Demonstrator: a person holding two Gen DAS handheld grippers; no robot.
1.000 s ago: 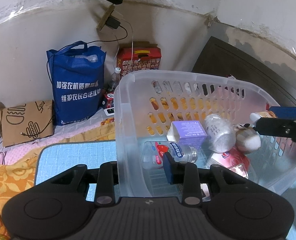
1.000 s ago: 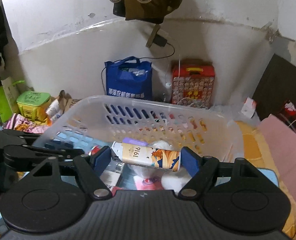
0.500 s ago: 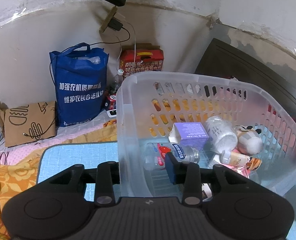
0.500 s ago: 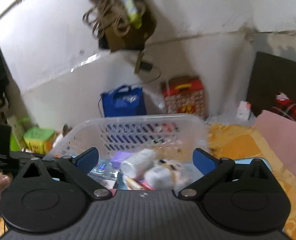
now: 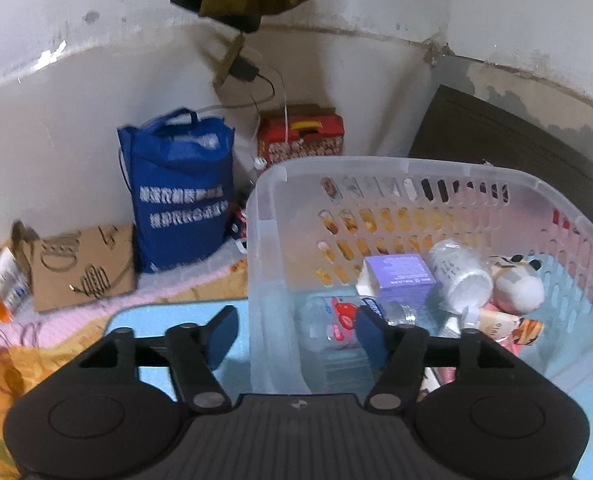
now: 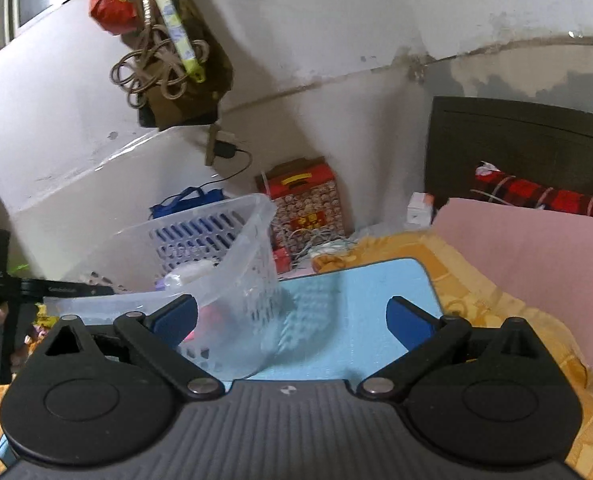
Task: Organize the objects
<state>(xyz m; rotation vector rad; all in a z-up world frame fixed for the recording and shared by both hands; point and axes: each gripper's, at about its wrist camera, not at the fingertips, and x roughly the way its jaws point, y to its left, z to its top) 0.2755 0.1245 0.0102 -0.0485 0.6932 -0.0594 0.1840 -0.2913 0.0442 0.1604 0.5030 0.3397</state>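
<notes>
the left gripper (image 5: 296, 334) is opening, straddling the basket (image 5: 264, 216) wall at twelve o'clock; the right gripper (image 6: 292, 318) is gaping wide, empty.

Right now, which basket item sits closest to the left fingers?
The clear bottle with the red label, lying just inside the basket wall; the purple box and white jar sit farther back.

The basket (image 5: 376, 172) stands on the mat (image 6: 376, 292). In the basket a box (image 5: 400, 276) lies beside a white jar (image 5: 462, 270), a water bottle (image 5: 336, 320) before them. Left of the basket stands a tote bag (image 5: 180, 196), a gift box (image 5: 300, 136) behind the basket.
</notes>
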